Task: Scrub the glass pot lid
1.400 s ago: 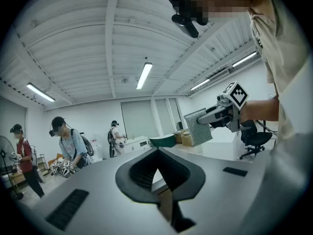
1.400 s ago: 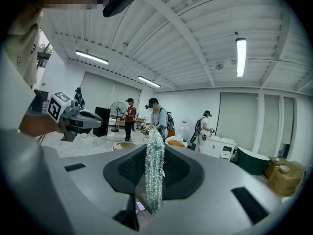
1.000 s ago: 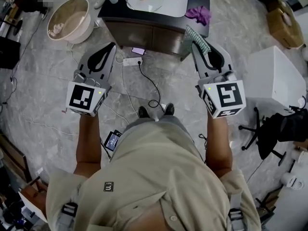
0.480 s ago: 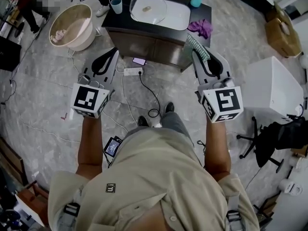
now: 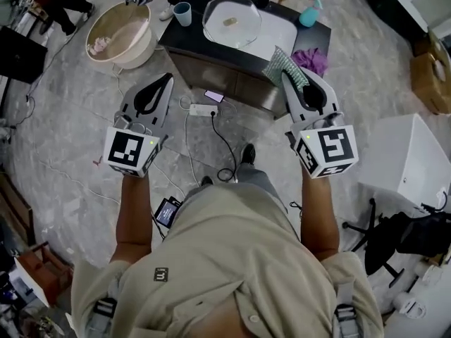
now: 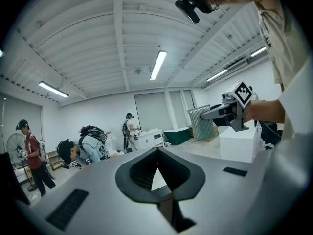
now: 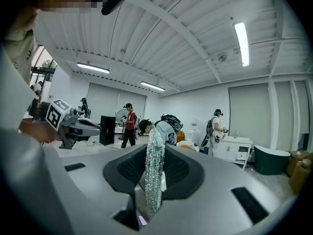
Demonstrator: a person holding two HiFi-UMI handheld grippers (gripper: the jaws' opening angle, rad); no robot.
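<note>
Two grippers: left gripper [image 5: 166, 79] fingers together, empty; right gripper [image 5: 289, 77] fingers tight on scrub pad [image 7: 154, 179], lengthwise forward.

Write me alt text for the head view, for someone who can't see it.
Seen from above, a person holds the right hand-held gripper, shut on a sparkly green scrubbing cloth, and the empty left hand-held gripper short of a dark cabinet where a glass pot lid lies.
</note>
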